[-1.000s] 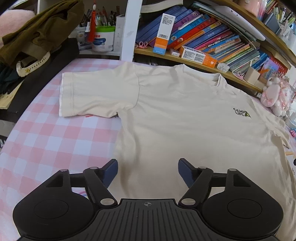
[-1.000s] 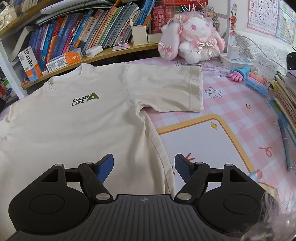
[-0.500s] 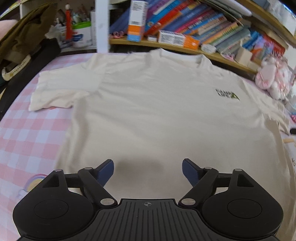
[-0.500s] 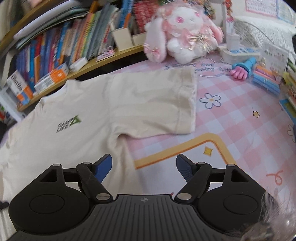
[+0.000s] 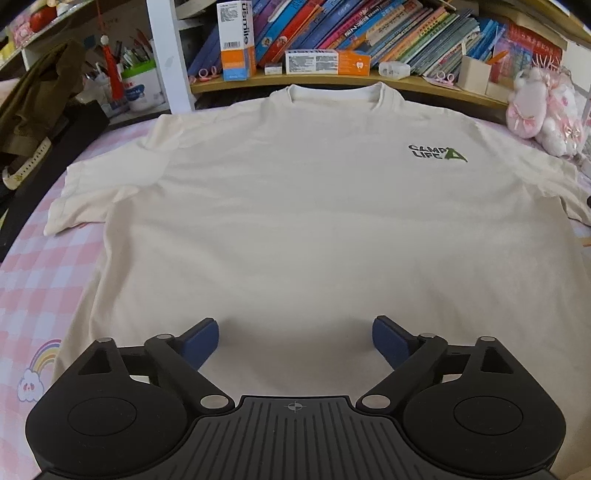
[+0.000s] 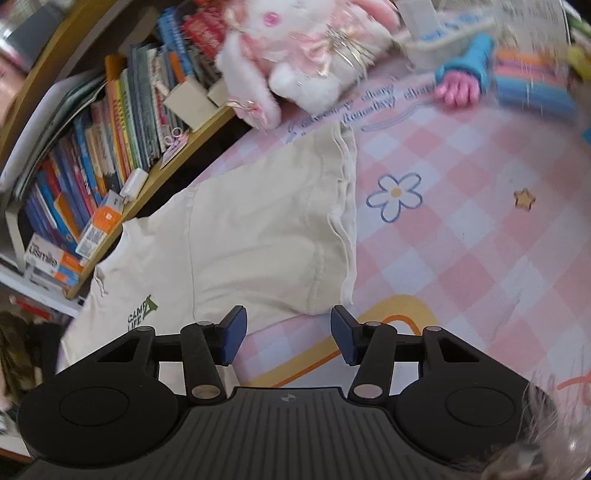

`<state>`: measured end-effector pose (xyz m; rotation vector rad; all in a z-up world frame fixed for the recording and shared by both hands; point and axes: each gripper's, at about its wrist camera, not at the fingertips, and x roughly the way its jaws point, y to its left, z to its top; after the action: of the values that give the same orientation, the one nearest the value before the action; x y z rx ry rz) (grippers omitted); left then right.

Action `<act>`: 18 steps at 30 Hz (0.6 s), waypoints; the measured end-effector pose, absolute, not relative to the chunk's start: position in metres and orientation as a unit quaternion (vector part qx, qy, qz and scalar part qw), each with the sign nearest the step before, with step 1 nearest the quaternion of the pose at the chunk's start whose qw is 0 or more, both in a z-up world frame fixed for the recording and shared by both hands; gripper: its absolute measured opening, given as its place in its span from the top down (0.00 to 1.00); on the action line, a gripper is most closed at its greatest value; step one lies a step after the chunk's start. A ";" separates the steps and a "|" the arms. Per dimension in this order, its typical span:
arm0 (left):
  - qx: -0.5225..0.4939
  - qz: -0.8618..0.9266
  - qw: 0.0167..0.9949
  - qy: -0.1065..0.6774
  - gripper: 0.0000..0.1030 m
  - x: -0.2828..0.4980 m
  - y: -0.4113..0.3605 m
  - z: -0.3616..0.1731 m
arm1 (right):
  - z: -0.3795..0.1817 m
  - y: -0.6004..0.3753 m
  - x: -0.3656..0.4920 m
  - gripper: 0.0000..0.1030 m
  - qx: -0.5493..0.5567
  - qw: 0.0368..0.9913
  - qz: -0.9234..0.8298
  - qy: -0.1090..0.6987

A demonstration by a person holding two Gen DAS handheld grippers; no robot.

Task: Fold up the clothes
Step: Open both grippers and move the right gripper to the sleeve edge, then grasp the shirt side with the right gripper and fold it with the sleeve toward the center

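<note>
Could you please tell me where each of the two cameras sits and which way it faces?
Left wrist: on the left claw, looking down across the shirt toward the bookshelf; its open jaws, just widened, show.
Right wrist: on the right claw, rolled, facing the sleeve; its empty jaws, just narrowed, show.
Shared: shirt, logo, bookshelf, plush rabbit.

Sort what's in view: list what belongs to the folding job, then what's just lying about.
For the job: T-shirt, left gripper, right gripper.

Lying about: plush rabbit, books, toothpaste boxes, olive garment, pink-handed toy.
</note>
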<state>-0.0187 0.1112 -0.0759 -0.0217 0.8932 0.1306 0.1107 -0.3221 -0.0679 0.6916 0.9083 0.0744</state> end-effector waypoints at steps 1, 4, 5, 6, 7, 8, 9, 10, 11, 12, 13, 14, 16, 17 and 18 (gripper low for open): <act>-0.011 0.067 0.900 0.431 0.05 -0.019 0.110 -0.076 | -0.069 -0.325 0.112 0.53 0.335 0.839 0.038 0.426; -0.017 0.078 0.898 0.432 0.02 -0.017 0.110 -0.078 | -0.072 -0.336 0.120 0.54 0.362 0.831 0.039 0.420; -0.019 0.080 0.898 0.433 0.02 -0.017 0.111 -0.078 | -0.074 -0.340 0.122 0.54 0.371 0.828 0.038 0.418; -0.021 0.081 0.897 0.434 0.01 -0.017 0.111 -0.078 | -0.073 -0.343 0.124 0.55 0.372 0.829 0.034 0.416; -0.022 0.081 0.897 0.434 0.01 -0.017 0.111 -0.078 | -0.072 -0.345 0.126 0.55 0.367 0.832 0.027 0.415; -0.021 0.083 0.897 0.433 0.01 -0.017 0.111 -0.078 | -0.071 -0.348 0.128 0.55 0.361 0.835 0.020 0.414; -0.021 0.083 0.898 0.432 0.00 -0.018 0.111 -0.079 | -0.070 -0.351 0.129 0.55 0.353 0.840 0.014 0.412; -0.021 0.084 0.899 0.430 0.00 -0.018 0.111 -0.079 | -0.068 -0.353 0.132 0.54 0.339 0.846 0.012 0.412; -0.021 0.084 0.899 0.429 0.00 -0.018 0.111 -0.079 | -0.066 -0.354 0.135 0.54 0.323 0.852 0.010 0.411; -0.023 0.083 0.899 0.429 0.00 -0.018 0.111 -0.080 | -0.065 -0.354 0.139 0.54 0.305 0.860 0.013 0.410; -0.024 0.082 0.900 0.428 0.00 -0.018 0.112 -0.080 | -0.063 -0.353 0.142 0.54 0.286 0.867 0.017 0.407; -0.025 0.081 0.900 0.428 0.00 -0.018 0.112 -0.080 | -0.063 -0.352 0.146 0.54 0.274 0.872 0.022 0.406; -0.026 0.079 0.900 0.428 0.00 -0.017 0.113 -0.080 | -0.064 -0.352 0.155 0.54 0.266 0.873 0.029 0.408; -0.026 0.078 0.900 0.429 0.00 -0.017 0.113 -0.080 | -0.066 -0.353 0.160 0.54 0.267 0.871 0.029 0.411; -0.026 0.077 0.899 0.429 0.00 -0.017 0.113 -0.080 | -0.066 -0.352 0.163 0.59 0.261 0.873 0.024 0.411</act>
<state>-0.0170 0.1135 -0.0800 -0.0534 0.8888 0.1596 0.1634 -0.3518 -0.0665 0.5455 0.8597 0.0506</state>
